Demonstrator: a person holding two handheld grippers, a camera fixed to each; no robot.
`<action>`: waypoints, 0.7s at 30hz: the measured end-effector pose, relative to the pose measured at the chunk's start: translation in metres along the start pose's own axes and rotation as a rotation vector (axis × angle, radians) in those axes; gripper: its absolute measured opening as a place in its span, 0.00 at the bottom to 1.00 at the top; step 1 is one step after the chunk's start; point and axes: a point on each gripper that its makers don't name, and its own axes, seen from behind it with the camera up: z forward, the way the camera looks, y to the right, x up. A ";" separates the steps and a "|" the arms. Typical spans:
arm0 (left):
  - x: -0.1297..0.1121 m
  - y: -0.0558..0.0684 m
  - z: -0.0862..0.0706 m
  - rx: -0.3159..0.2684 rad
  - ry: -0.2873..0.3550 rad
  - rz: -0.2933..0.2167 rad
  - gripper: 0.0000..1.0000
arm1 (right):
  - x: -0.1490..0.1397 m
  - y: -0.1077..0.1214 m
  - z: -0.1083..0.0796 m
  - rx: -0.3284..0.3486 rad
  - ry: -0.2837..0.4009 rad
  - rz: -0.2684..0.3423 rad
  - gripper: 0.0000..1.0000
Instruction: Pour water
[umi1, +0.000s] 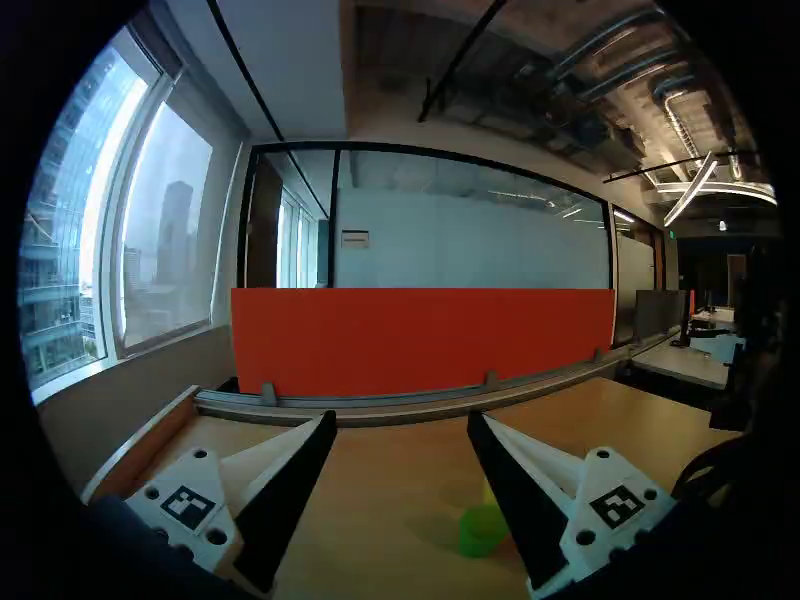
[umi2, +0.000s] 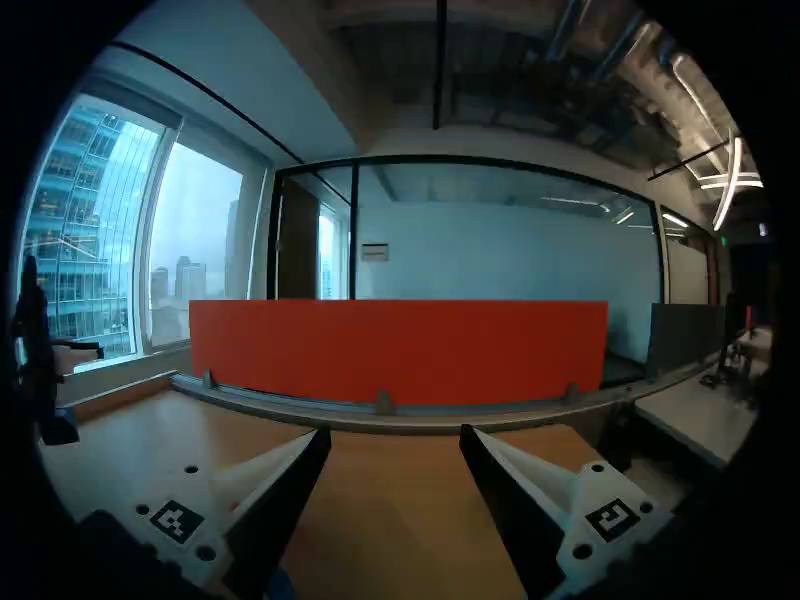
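Observation:
In the left gripper view my left gripper (umi1: 400, 425) stands open above a wooden desk (umi1: 400, 500), nothing between its fingers. A green cup (umi1: 481, 529) sits on the desk low in that view, just inside the right finger, partly hidden by it. A small yellow thing (umi1: 488, 491) stands right behind the cup. In the right gripper view my right gripper (umi2: 395, 435) is open too, held over the bare wooden desk (umi2: 400, 510). A bit of something blue (umi2: 281, 583) peeks out at the bottom edge by the left finger.
An orange divider panel (umi1: 420, 340) on a grey rail runs along the back of the desk. Large windows (umi1: 120, 250) are on the left. Another desk with a monitor (umi1: 690, 345) lies at the right. A dark object (umi2: 35, 350) stands at the far left of the right gripper view.

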 end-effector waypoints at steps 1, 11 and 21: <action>0.006 0.000 0.000 -0.005 0.004 0.004 0.97 | 0.003 0.000 0.000 0.002 0.000 -0.002 1.00; 0.031 0.021 0.000 -0.110 0.000 0.025 0.97 | 0.012 -0.015 -0.002 0.090 -0.002 -0.015 1.00; 0.031 0.046 0.004 -0.252 -0.016 -0.004 0.97 | 0.019 -0.055 -0.013 0.285 -0.012 -0.033 1.00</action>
